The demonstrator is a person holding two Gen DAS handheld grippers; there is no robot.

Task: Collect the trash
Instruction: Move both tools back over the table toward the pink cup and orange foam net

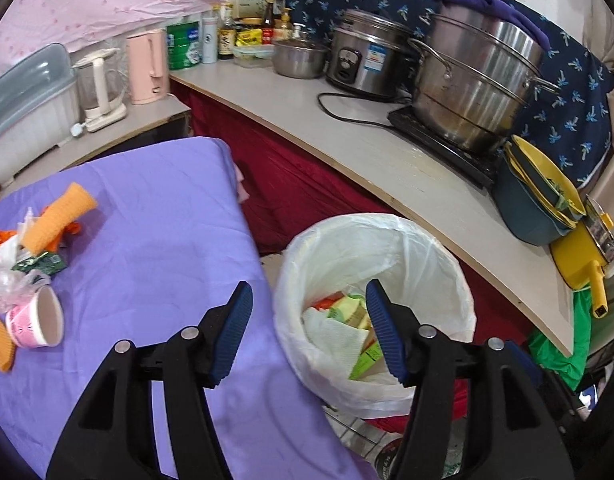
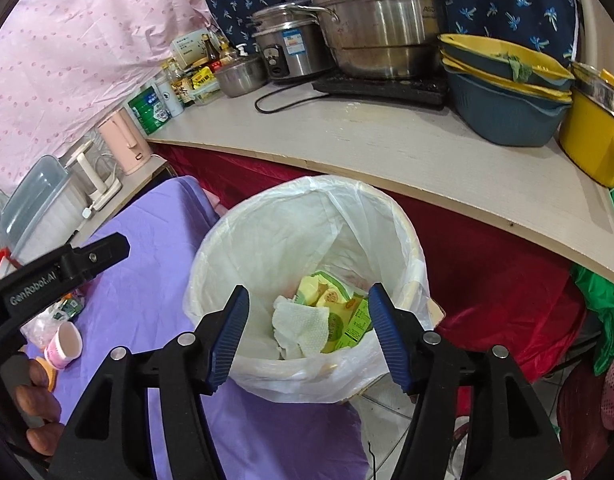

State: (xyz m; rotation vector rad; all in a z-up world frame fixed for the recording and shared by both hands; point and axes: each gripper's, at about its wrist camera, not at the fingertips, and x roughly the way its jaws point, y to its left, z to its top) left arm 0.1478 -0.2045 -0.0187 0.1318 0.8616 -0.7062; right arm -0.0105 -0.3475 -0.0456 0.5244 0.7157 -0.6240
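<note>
The trash still to be collected lies in a heap (image 1: 25, 248) at the far left of the purple-covered table (image 1: 155, 240): an orange corrugated tube (image 1: 59, 218), crumpled clear plastic (image 1: 7, 280), a small green wrapper (image 1: 39, 263) and a pink paper cup (image 1: 37, 322) tipped on its side, mouth toward the middle of the table. The rest is already in the white-lined bin (image 2: 307, 280) standing on the floor just beside the table's right edge, between it and the long counter; a crumpled paper towel (image 2: 299, 328) and green-yellow cartons (image 2: 339, 312) lie at the bottom.

The right gripper (image 2: 307, 328) hangs over the bin mouth with its blue pads spread and nothing between them. The left gripper (image 1: 307, 332) straddles the table edge and the bin rim, jaws likewise spread and empty.

From here the next reach is back to the heap, and I see a few risks. The cup can roll away if a pad nudges it. The thin plastic is tangled with the wrapper, so a pinch may drag several bits along and shed some short of the bin. The loose liner overhangs the rim, and a gripper passing low could snag it and pull it inward. The cloth may bunch if pads scrape it.
</note>
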